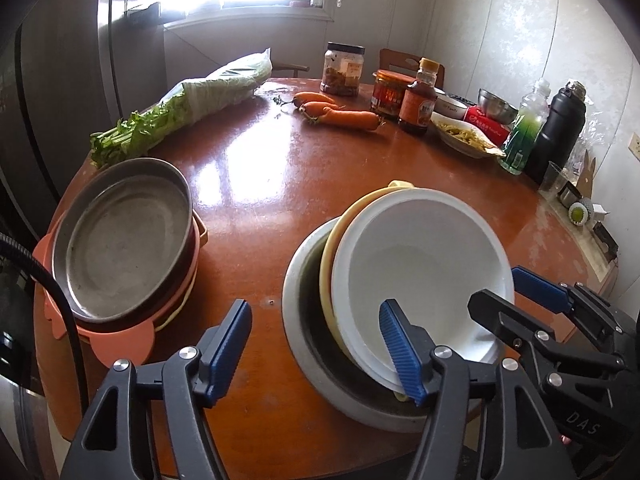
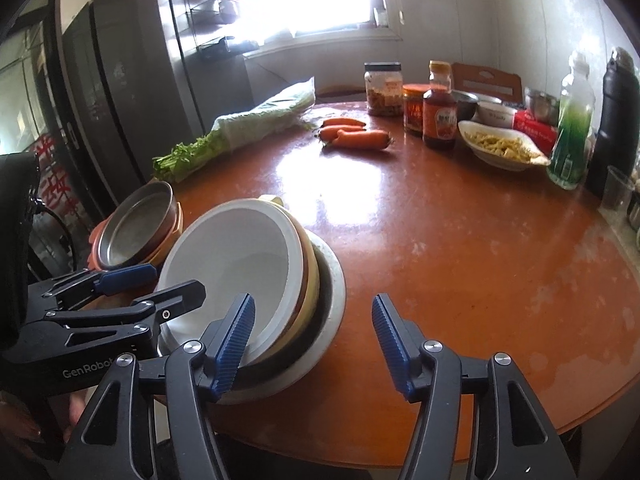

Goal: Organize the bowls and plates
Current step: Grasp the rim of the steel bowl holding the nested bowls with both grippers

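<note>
Now, bowls: white bowl (image 1: 420,264) tilts atop the nest, at five o'clock on the table (image 1: 280,152).
Plates: metal plate (image 1: 124,240) tops the stack at eight o'clock.
Left gripper (image 1: 316,344): wide apart, empty.
Right gripper (image 2: 312,340): spread, empty, probably just seating the bowl.

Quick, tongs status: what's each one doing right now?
Left tongs: open, holding nothing; one finger is inside the white bowl.
Right tongs: open, holding nothing; one finger is at the same bowl's near rim.

White bowl (image 1: 420,264) tilts in nested bowls; metal plate (image 1: 124,240) tops another stack.
</note>
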A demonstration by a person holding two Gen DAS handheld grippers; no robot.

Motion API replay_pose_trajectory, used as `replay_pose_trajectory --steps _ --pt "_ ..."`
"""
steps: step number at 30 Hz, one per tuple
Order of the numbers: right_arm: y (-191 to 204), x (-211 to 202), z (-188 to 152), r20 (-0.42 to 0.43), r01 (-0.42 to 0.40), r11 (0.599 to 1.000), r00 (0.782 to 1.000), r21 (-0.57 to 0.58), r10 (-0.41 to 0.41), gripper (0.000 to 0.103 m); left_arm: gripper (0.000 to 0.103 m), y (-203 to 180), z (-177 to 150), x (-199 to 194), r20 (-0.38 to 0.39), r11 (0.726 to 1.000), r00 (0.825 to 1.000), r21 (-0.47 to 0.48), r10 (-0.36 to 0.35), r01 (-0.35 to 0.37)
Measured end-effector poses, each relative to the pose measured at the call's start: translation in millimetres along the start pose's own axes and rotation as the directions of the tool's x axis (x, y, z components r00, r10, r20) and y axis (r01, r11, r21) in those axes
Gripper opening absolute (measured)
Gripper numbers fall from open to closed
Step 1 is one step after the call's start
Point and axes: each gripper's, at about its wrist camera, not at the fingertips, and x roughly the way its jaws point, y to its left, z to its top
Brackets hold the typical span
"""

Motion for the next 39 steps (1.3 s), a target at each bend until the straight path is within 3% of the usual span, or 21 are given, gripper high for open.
replay_pose_trajectory --steps 24,37,39 --pt "-5.0 26.2 -4.7 -0.029 -0.084 0.996 0.996 0.039 0.085 0.063 0.072 4.0 0.1 21.8 -0.03 1.0 0.999 -0.023 -0.011 0.01" --pt "-5.4 26.3 -4.6 -0.017 -0.127 0.991 0.992 0.044 0.128 0.054 0.075 4.2 1.8 27.5 -0.029 0.998 0.999 -0.056 -0.036 0.035" --pt "-7.9 25.5 -5.1 -0.013 -0.132 0.99 0.991 0.045 0.133 0.049 0.071 2.5 0.9 27.3 -0.028 0.997 0.998 -0.059 -0.055 0.053"
